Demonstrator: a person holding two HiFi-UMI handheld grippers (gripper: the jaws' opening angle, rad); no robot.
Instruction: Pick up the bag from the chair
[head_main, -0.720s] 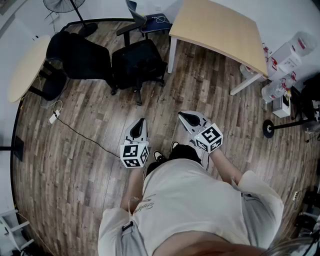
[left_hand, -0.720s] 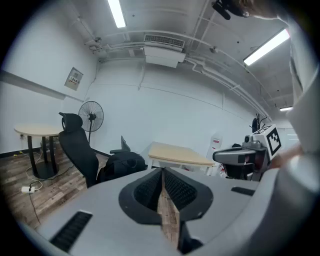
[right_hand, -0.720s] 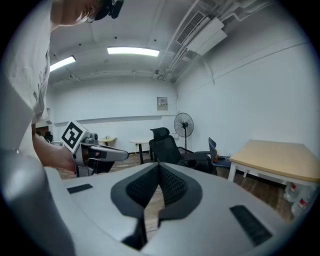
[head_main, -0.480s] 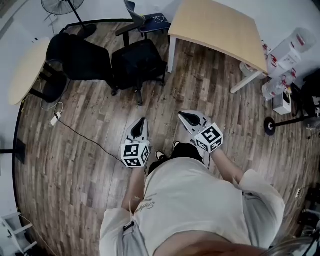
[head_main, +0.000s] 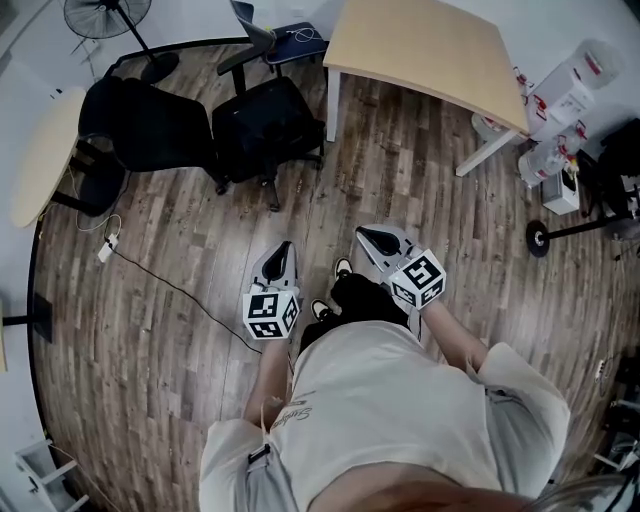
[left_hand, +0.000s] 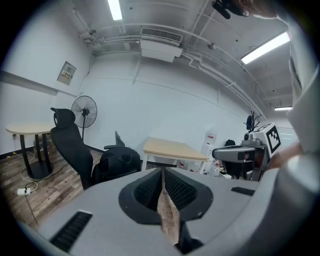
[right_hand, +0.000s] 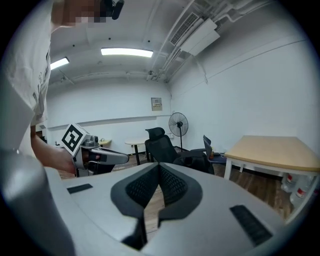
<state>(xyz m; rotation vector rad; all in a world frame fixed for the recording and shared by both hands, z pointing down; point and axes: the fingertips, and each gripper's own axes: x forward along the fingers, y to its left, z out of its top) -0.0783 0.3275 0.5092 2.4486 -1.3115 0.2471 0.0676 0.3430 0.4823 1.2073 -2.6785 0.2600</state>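
The bag (head_main: 268, 122) sat on the seat of a wheeled chair (head_main: 271, 190), well apart from both grippers and across the wooden floor (head_main: 180, 330). From the head view it was a black, squarish, slumped mass that covered the seat, so only the chair's legs showed beneath it. The left gripper view alone gave its side: a rounded dark hump with soft folds, just right of a high-backed black office chair (head_main: 150, 125). It stood near the corner of the pale tabletop (head_main: 425, 45). The right gripper view showed the bag only as a dark shape behind that chair.

The left hand-held gripper (head_main: 282, 250) and the right hand-held gripper (head_main: 372, 236) hung side by side in front of the person. Each had its jaws pressed together and held nothing.
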